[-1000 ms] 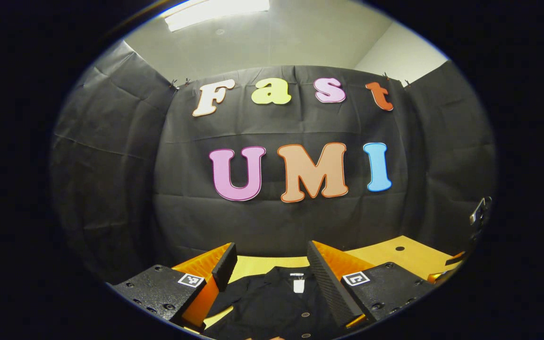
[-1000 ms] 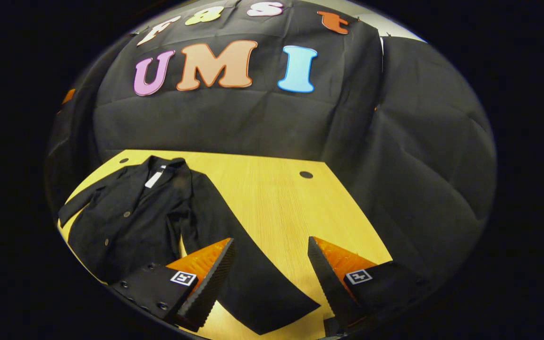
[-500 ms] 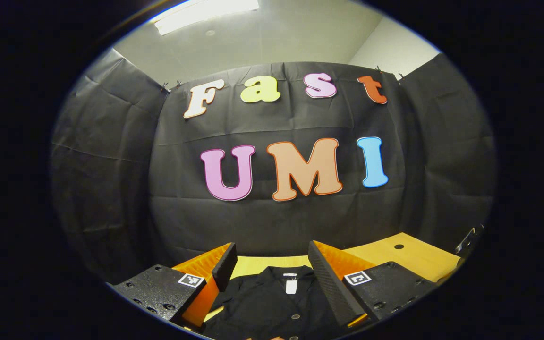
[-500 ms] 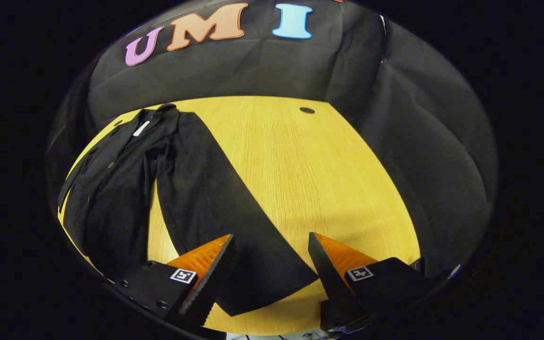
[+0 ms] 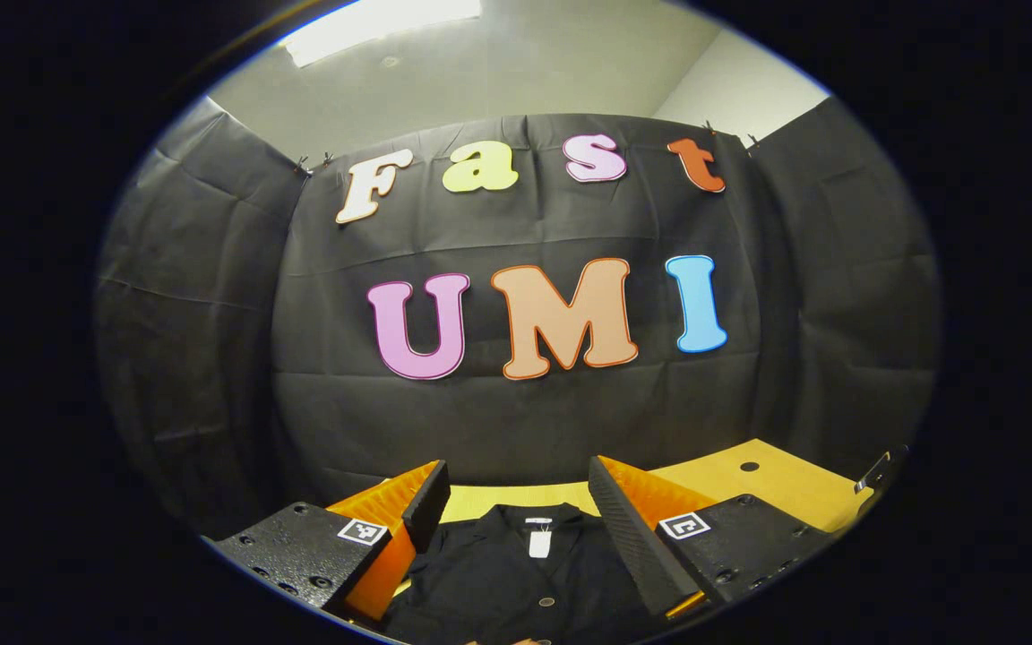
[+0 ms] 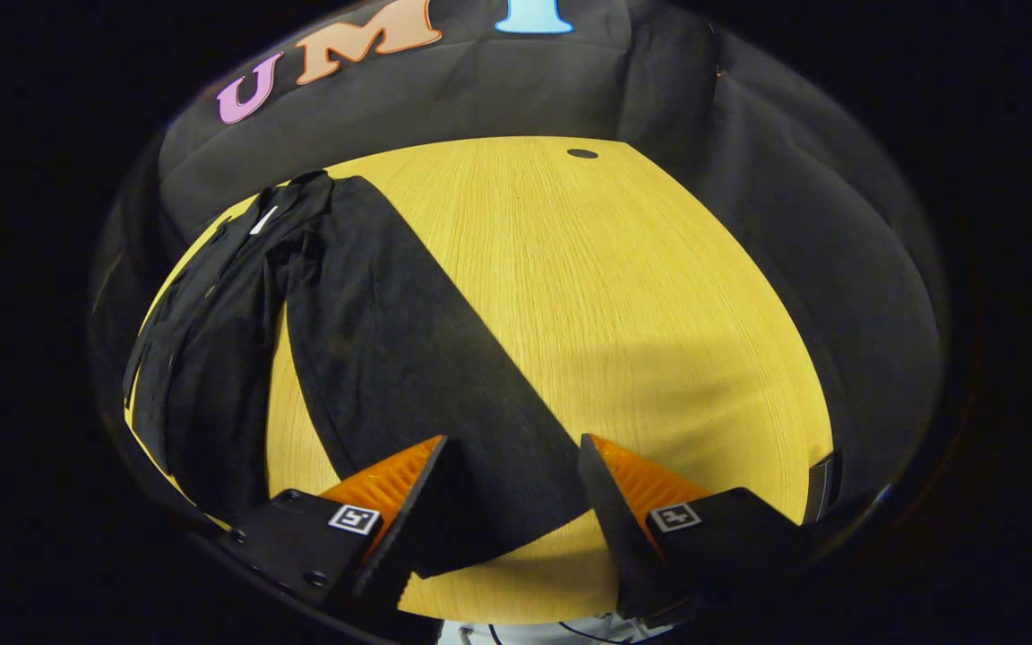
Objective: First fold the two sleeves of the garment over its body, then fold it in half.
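Note:
A black buttoned garment (image 6: 211, 358) lies flat on the yellow wooden table (image 6: 623, 296), collar towards the back wall. Its near sleeve (image 6: 426, 358) stretches diagonally away from the body, and its cuff end (image 6: 498, 520) lies between the fingers of my right gripper (image 6: 509, 502), which stands open just above it. In the left gripper view the collar with a white tag (image 5: 539, 541) and the buttoned front (image 5: 516, 582) lie below my left gripper (image 5: 516, 502), also open, with nothing between its fingers.
The black cloth wall (image 5: 516, 412) closes off the table's back and sides. Bare table top (image 6: 641, 269) extends to the right of the sleeve, with a small round hole (image 6: 582, 153) near the back edge. The table's near edge (image 6: 516, 618) is just under my right gripper.
My right gripper has tilted down and come closer to the sleeve's cuff, which now lies between its fingers. The left gripper has drifted slightly, still over the collar.

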{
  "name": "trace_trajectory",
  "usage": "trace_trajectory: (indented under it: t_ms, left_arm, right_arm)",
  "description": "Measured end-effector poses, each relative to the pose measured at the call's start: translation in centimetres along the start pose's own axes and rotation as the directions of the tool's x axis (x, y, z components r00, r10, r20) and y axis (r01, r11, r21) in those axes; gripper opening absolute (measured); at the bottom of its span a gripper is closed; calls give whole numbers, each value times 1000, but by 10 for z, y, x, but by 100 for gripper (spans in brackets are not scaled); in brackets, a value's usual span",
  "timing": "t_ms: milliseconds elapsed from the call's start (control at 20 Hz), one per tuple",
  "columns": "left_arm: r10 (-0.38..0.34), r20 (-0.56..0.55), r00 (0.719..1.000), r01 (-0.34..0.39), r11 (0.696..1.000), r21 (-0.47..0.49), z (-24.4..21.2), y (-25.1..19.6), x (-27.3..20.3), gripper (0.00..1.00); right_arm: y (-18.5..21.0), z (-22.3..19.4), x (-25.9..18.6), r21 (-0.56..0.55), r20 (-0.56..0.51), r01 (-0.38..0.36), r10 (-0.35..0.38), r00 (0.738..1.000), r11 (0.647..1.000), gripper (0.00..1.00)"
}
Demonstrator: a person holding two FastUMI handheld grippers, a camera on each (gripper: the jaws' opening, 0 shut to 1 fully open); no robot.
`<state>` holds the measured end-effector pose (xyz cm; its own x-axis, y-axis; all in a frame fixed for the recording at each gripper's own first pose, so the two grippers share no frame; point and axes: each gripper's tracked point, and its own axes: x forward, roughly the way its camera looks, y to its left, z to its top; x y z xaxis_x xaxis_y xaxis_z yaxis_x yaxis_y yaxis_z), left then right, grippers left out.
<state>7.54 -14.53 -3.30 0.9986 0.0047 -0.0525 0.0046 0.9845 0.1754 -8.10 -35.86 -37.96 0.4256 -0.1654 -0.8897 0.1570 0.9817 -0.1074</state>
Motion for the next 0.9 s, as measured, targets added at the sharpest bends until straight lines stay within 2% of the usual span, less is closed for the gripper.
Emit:
trace_trajectory:
  t_ms: [100,250,300,350,400,450,600,650,700,850,900]
  left_arm:
    - [4,-1,1000,-4,1000,-6,-1,3,-3,99]
    - [20,8,1000,-20,1000,-5,-1,17,-9,99]
    - [28,13,1000,-28,1000,-3,0,25,-10,99]
    - [35,17,999,-35,999,-2,0,33,-11,99]
    - [38,22,999,-38,999,-7,0,40,-12,99]
    - [38,25,999,-38,999,-15,-2,46,-12,94]
    - [47,20,999,-46,999,-27,-6,75,-15,94]
    - [50,19,999,-49,998,-28,-8,86,-16,99]
    - [56,29,998,-56,998,-29,-6,99,-18,94]
    - [91,33,995,-90,996,-26,-8,138,-26,94]
    - [102,32,994,-101,995,-25,-8,149,-27,99]
  right_arm:
    - [3,2,2,-3,20,-10,10,1000,1000,76]
    - [18,2,1,-1,34,-33,33,999,999,34]
    - [21,2,1,-1,41,-28,28,999,1000,27]
    - [20,3,2,0,54,-22,22,998,1000,10]
    - [18,2,1,5,60,-14,14,998,1000,10]
    - [20,2,2,34,64,-4,2,998,999,5]
    - [22,4,2,103,63,55,-61,996,993,4]
    - [21,3,1,98,53,86,-91,994,992,4]
    - [23,5,0,89,56,110,-116,992,990,4]
    - [34,19,-9,105,89,142,-152,984,984,3]
    - [39,30,-14,130,117,141,-156,981,982,3]
